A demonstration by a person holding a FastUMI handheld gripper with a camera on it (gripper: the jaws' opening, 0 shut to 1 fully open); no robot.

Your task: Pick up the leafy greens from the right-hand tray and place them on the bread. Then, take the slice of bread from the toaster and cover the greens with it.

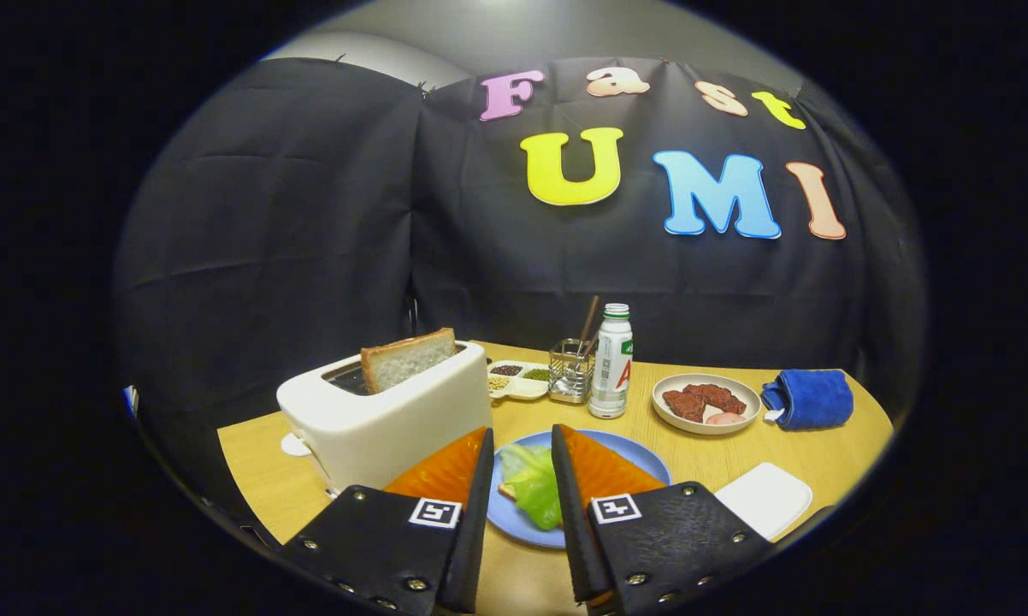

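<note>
Lying on the round blue plate (642, 458), the pale green lettuce leaf (533, 483) already covers most of a bread slice whose crust corner (507, 490) peeks out beside it, so the first half of the task looks done. The gripper (521, 445) stands with its fingers apart, holding nothing, the leaf seen in the gap between them. What remains is the white-crumbed toast slice (407, 358), upright in the cream toaster (386, 419) just beside the plate; the white tray (764, 499) sits opposite.
</note>
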